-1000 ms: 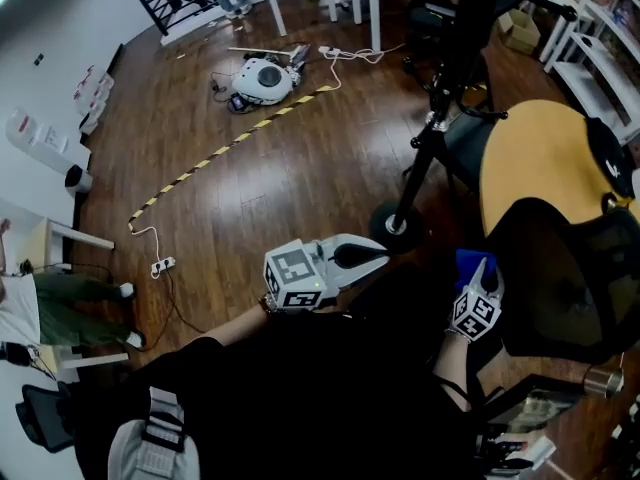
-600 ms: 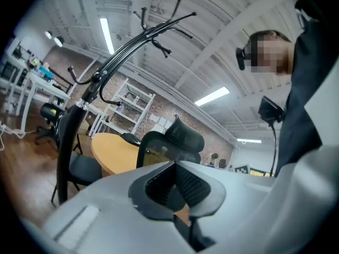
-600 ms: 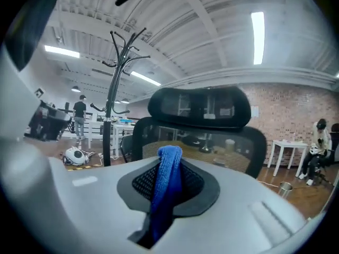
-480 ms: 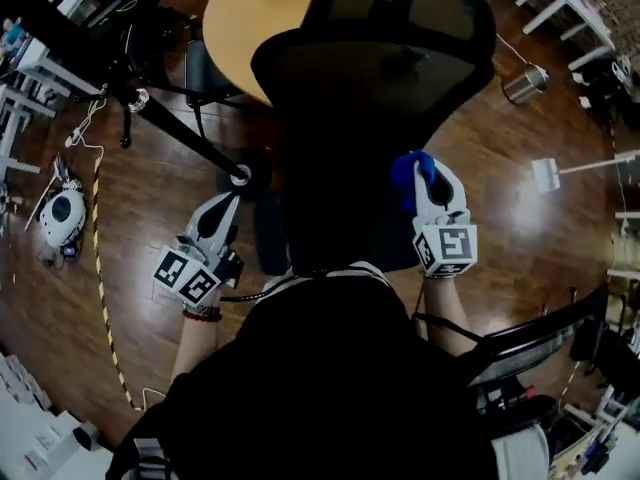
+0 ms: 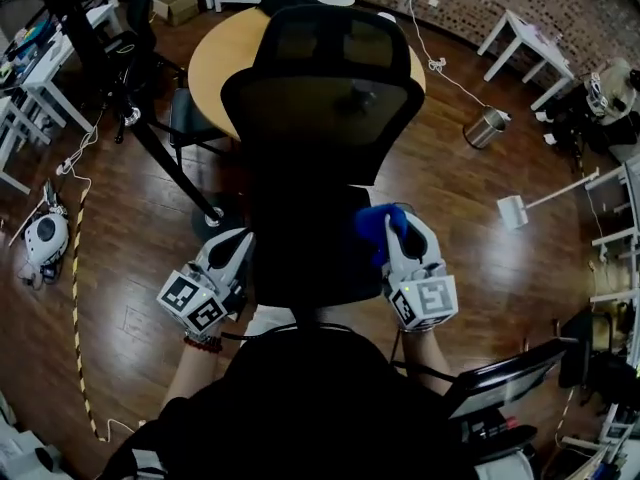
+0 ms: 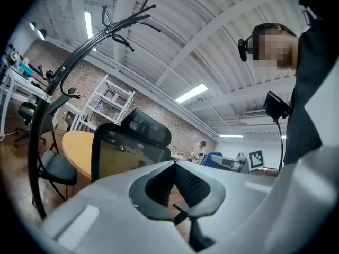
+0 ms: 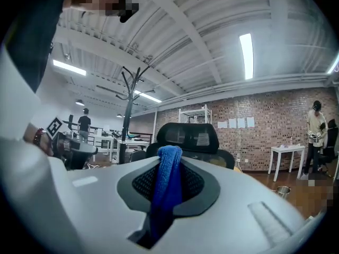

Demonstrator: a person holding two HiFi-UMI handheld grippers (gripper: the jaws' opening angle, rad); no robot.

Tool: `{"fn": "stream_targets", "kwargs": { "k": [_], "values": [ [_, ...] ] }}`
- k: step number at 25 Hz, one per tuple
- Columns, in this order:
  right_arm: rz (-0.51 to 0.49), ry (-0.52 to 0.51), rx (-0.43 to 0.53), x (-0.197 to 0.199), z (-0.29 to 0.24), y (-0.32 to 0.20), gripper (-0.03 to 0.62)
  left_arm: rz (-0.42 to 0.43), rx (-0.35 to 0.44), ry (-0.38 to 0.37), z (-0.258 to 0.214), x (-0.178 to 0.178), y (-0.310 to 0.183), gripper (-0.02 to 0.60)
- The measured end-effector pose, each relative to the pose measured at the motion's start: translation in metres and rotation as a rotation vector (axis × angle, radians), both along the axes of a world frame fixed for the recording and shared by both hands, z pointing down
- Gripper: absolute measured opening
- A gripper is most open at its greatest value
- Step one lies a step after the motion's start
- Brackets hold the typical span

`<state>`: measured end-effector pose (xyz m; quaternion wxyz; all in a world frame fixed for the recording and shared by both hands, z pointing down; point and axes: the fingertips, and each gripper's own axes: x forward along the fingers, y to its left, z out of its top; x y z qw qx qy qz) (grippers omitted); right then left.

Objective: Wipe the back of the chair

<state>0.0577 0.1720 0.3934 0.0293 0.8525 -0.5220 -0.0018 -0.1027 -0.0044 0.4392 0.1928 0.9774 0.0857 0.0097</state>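
The chair (image 5: 320, 118) stands with its black mesh back and headrest turned toward the person, its seat tucked toward the round wooden table (image 5: 215, 58) behind it. That puts the surface to be wiped square in front of both hands. The person stands close behind it with a tool on either side of the lower back panel, probably so that either edge is within easy reach. The right gripper (image 5: 398, 230) is pinching a folded blue cloth (image 5: 375, 223), whose free end stands up past the claw tips so that the fabric would meet the mesh before the plastic does. The left gripper (image 5: 240, 248) has its claw pressed together with nothing in it, hanging beside the chair's left edge as if only there to steady things. From the head view the cloth seems to lie right over the lower part of the back, and whether it touches cannot be read from above. The right gripper view settles more: the whole back and headrest show beyond the cloth, so the fabric looks short of the mesh, not pressed against it. The left gripper view adds the chair from the side — table just past it, with the right tool and its cloth out beyond the chair's far side — which the overhead picture flattens.
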Motion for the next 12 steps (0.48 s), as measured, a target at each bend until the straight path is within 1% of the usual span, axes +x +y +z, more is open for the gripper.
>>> {"fn": "stream_targets", "kwargs": {
  "k": [3,4,6,9,12],
  "values": [
    [0.044,0.076,0.012,-0.021,-0.010,0.057,0.037,-0.009,-0.002,-0.049,0.013,-0.024,0.062,0.006],
    [0.058,0.086,0.013,-0.023,-0.008,0.075,0.037,-0.010,0.001,-0.068,0.018,-0.030,0.080,0.006],
    [0.069,0.061,0.002,-0.028,0.002,0.099,0.037,-0.024,-0.005,-0.088,0.022,-0.044,0.106,0.006],
    [0.059,-0.002,-0.012,-0.051,0.017,0.108,0.037,-0.053,-0.009,-0.095,0.021,-0.079,0.117,0.006],
    [0.042,-0.007,0.023,-0.078,0.004,0.102,0.037,-0.085,0.024,-0.105,0.018,-0.104,0.105,0.006]
  ]
}}
